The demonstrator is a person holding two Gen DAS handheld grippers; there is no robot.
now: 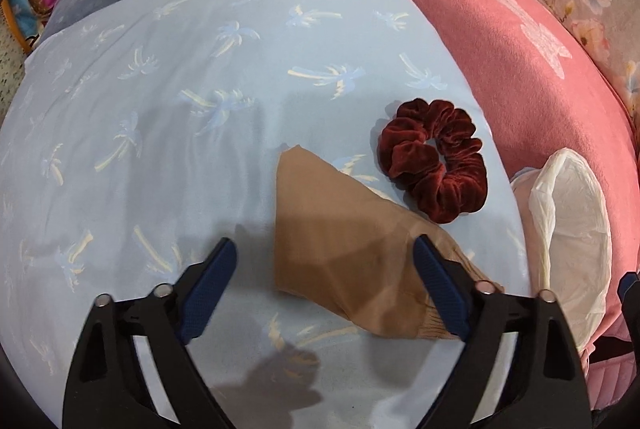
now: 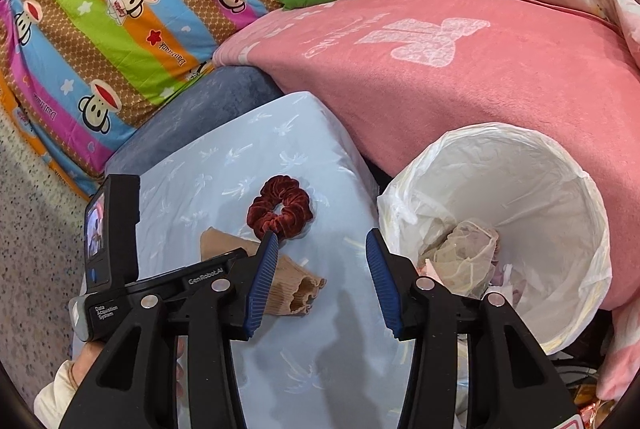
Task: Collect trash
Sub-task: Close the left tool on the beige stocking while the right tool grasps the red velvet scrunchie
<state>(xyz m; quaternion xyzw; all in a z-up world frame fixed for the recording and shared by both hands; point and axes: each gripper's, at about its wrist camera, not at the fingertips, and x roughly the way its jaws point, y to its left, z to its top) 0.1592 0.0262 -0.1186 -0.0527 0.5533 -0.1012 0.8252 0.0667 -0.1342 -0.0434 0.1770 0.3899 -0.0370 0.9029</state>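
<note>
- Left wrist view: the left gripper hangs wide open over the tan stocking, which lies flat on the light-blue palm-print cushion, toward its right edge. One blue pad sits over the stocking's ribbed cuff; the other is over bare cushion, and nothing is held.
- My read is that this is the pick-up. Centre the jaws on the bunched cuff, press down into the soft fabric, then close, so the thin cloth is pinched rather than skated over.
- The dark-red scrunchie lies just beyond the stocking; it is best kept out of the bite.
- Right wrist view: the right gripper is also spread open and empty, above the cushion's right edge.
- The white-lined bin stands just beside that edge and already holds crumpled scraps; it looks like the drop point.
</note>
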